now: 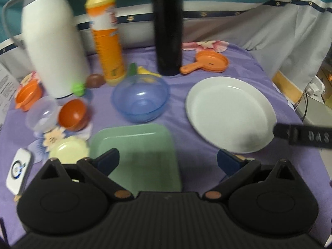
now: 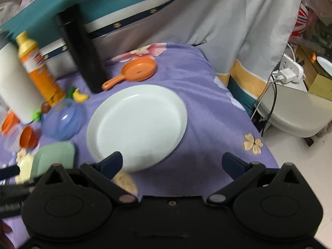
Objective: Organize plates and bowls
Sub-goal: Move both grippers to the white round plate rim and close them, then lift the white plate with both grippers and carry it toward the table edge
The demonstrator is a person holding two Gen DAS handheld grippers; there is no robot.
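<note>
One white plate (image 2: pixel 137 126), one green plate (image 1: pixel 137 155), one blue bowl (image 1: pixel 140 98)

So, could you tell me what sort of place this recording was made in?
Probably a home room, with a makeshift table: a floral purple cloth covers the surface, draped bedding-like fabric hangs behind, and a power strip with a charger sits on furniture alongside.

The left wrist view looks forward and down from close above the near edge of the purple cloth (image 1: pixel 197 172), facing the tall bottles at the back. The right wrist view sits further right and is tilted, taking in the floor beyond the cloth's edge. Both share the white plate (image 1: pixel 230 112) (image 2: pixel 137 126), green tray (image 1: pixel 137 155) (image 2: pixel 55 157), blue bowl (image 1: pixel 141 97) (image 2: pixel 62 122) — and the black flask (image 1: pixel 168 27) (image 2: pixel 81 49).
</note>
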